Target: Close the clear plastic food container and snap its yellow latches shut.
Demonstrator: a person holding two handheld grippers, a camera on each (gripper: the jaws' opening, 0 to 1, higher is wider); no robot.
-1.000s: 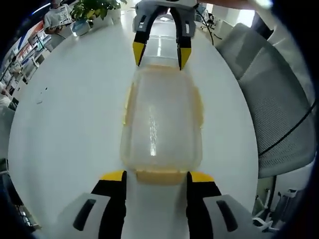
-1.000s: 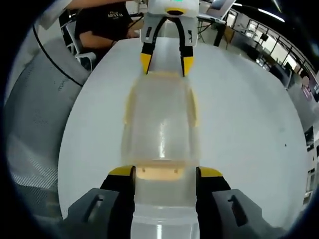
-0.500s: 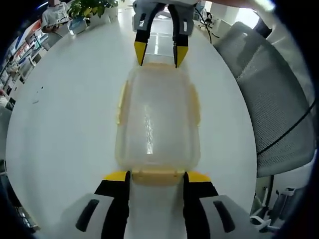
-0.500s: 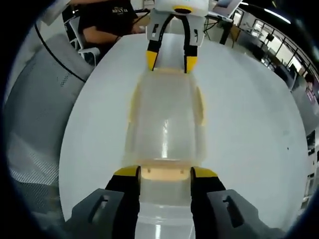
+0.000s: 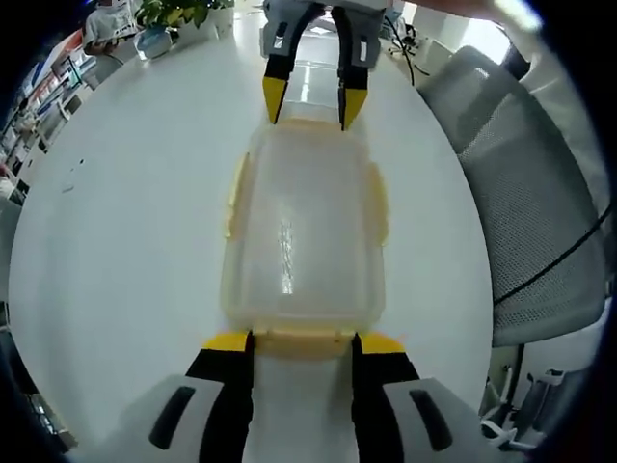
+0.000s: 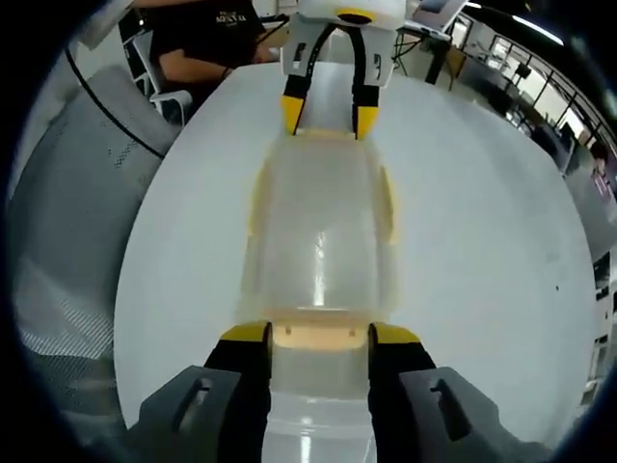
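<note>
Since half a second ago hardly anything has shifted: both views have crept a little nearer the container, and the two grippers keep their stations at its opposite short ends.

The left gripper [image 5: 292, 340] has its yellow-tipped fingers [image 5: 228, 341] spread apart, bracketing the pale yellow end latch [image 5: 301, 340] of the clear rectangular plastic food container [image 5: 304, 227] without clamping it. The container lies flat in the middle of the round white worktop [image 5: 116, 231], lid already down. Holding both ends at once probably keeps the box from sliding while each end latch is pressed.

The right gripper [image 6: 314, 334] mirrors this from the far end, fingers [image 6: 247, 334] likewise apart on either side of its own end latch [image 6: 318, 334]; in the left gripper view it appears at the top [image 5: 309, 92].

The side latches [image 5: 233, 190] along the long edges look flared outward, so they seem not yet snapped.

The worktop is bare around the container on both long sides, giving room to reach those latches. A grey mesh office chair [image 5: 525, 183] stands past the worktop's edge, and a seated person [image 6: 207, 43] is beyond it in the right gripper view.
</note>
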